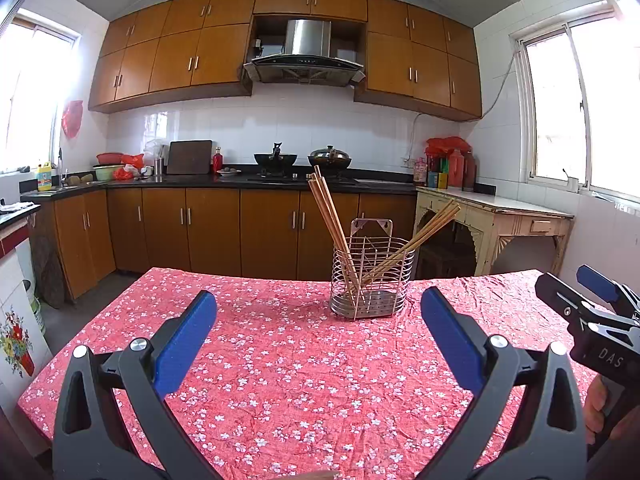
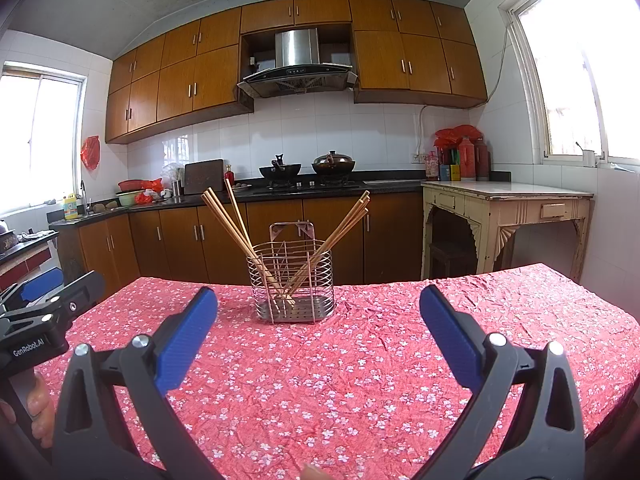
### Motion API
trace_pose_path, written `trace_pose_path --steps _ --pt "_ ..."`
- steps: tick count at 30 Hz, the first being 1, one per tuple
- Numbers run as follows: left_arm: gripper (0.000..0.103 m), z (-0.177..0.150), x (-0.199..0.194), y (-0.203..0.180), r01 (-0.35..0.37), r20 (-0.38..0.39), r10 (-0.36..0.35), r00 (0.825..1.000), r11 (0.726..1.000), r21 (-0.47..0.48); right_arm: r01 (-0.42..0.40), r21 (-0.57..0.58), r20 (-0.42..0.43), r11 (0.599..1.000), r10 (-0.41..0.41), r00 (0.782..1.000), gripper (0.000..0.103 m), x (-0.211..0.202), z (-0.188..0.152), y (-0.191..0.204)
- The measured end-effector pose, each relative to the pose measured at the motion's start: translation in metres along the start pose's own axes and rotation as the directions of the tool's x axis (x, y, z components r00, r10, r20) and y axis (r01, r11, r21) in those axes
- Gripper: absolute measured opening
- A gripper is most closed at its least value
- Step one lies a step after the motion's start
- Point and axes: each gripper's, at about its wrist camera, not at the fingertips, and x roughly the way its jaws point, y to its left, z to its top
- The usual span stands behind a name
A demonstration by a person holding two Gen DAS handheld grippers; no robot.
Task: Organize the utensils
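Blue-padded fingers of the left claw (image 1: pixel 319 320) fill the near foreground, spread wide apart, nothing between them. Right claw (image 2: pixel 319 318) same: fingers wide apart, holding nothing, above the red floral cloth (image 2: pixel 340 380) covering the worktop (image 1: pixel 248 420).

Wire utensil holder (image 1: pixel 372 284) stands upright on the cloth, beyond both claws, not touching either. In the left wrist view the holder sits ahead, slightly toward the right finger; in the right wrist view the holder (image 2: pixel 293 284) sits ahead, slightly toward the left finger. So the holder is roughly between the two claws, farther out.

Chopsticks (image 1: pixel 330 224) stand in the holder in two bunches, one leaning left, one leaning right (image 1: pixel 420 236), tips well above the rim. Right view shows the same two bunches (image 2: pixel 232 224) fanned in a V. Exact count hard to tell.

Left view only: the right claw (image 1: pixel 592 300) at the right of the holder, side-on, a bit of hand (image 1: pixel 596 408) under it. Right view only: the left claw (image 2: pixel 44 300) at the left of the holder, with fingers (image 2: pixel 40 408) on its grip.

Behind the holder: wooden cabinets (image 2: pixel 280 236), stove with two woks (image 2: pixel 304 170), range hood (image 1: pixel 302 56), pale side table (image 2: pixel 508 208) to the right of the holder.
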Motion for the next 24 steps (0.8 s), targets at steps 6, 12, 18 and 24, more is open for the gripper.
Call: trace_pose_path --steps 6,12,18,24 --pt "0.101 0.0006 0.0005 0.0003 -0.002 0.000 0.002 1.000 1.000 0.000 -0.001 -0.001 0.000 1.000 0.001 1.000 0.099 0.0004 -0.0008 0.0003" --pt "0.101 0.0002 0.0007 -0.0001 -0.004 -0.001 0.004 1.000 1.000 -0.004 0.000 0.000 0.000 1.000 0.000 1.000 0.099 0.0005 -0.0007 0.0005" --pt "0.101 0.0004 0.0007 0.0001 -0.005 -0.001 0.005 1.000 1.000 -0.004 -0.001 0.000 -0.001 1.000 0.001 1.000 0.099 0.0005 -0.0005 0.0001" --pt "0.101 0.0003 0.0011 -0.0001 -0.006 0.000 0.006 1.000 1.000 -0.003 -0.001 0.001 0.000 1.000 0.001 1.000 0.099 0.0004 -0.0003 0.0001"
